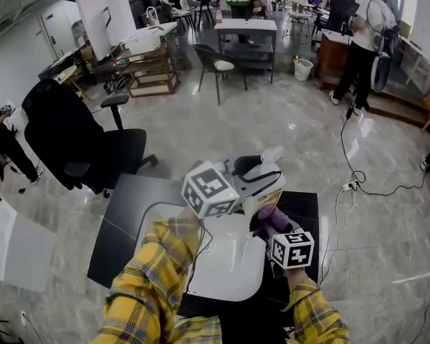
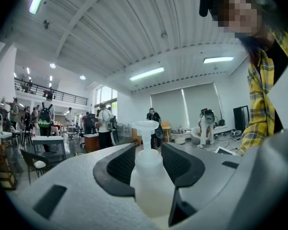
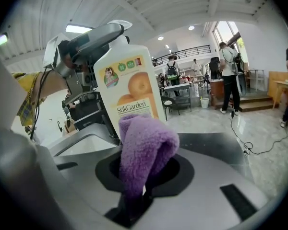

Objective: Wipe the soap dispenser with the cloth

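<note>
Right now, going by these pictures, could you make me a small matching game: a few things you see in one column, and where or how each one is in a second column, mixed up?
Things
1. soap dispenser
2. cloth
3. office chair

States
A. purple, pinched by the right hand-held gripper
B. black, standing on the floor at the left of the head view
C. white bottle with an orange label, clamped in the left hand-held gripper

Pairs: 1-C, 2-A, 3-B
</note>
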`<state>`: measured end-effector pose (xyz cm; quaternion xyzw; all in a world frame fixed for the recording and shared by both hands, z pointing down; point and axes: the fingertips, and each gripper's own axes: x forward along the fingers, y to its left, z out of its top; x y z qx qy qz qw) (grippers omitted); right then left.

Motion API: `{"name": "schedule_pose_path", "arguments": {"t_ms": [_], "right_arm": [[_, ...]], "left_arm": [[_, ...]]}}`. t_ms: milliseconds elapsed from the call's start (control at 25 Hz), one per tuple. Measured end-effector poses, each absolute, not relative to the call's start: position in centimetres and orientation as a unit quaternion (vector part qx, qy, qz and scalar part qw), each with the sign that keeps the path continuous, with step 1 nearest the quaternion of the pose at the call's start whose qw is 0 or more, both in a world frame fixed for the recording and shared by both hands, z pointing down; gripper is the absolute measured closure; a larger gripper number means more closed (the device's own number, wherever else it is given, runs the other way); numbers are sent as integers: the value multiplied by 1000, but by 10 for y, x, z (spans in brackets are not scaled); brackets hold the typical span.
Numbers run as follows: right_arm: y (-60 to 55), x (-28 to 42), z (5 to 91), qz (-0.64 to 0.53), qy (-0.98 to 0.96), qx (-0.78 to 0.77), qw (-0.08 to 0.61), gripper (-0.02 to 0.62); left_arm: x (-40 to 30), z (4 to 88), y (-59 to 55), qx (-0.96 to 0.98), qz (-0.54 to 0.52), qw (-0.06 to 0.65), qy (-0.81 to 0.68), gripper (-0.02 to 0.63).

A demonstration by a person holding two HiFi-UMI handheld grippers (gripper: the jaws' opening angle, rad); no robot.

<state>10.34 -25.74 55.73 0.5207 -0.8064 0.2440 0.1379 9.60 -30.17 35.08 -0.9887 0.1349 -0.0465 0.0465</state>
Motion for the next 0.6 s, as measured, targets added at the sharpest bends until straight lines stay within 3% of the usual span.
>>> {"name": "schedule_pose_path", "arguments": {"t_ms": [360,600], "right_arm": [[-257,105,582,275,-792,519,166,526],[-245,115,560,276,-794,526,128,526]], "left_arm": [[93,351,-306,-988,-47,47,140,442],[89,353,-310,-985,-58,21,163,429]]}}
